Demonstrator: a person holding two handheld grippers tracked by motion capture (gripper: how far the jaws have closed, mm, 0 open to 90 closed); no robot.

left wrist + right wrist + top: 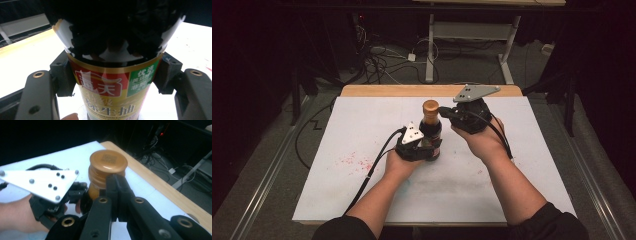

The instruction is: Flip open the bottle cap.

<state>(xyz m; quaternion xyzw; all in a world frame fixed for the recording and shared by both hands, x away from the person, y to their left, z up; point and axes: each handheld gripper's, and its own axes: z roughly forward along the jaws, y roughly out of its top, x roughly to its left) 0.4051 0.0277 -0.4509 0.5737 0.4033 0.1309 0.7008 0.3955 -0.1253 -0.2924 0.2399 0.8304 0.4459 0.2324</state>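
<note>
Our left gripper [424, 145] clamps the soy sauce bottle [431, 134] upright mid-table [362, 190]. Our right gripper [443, 111], jaws together, touches just beneath the orange cap [430, 106]. The cap remains on, so opening seems not yet begun.

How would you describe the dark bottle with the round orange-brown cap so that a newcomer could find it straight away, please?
On the white table mat, look at its middle, between the person's two hands. The dark bottle stands upright there, gripped by the left gripper; its round orange-brown cap and red, gold and green label mark it out.
</note>
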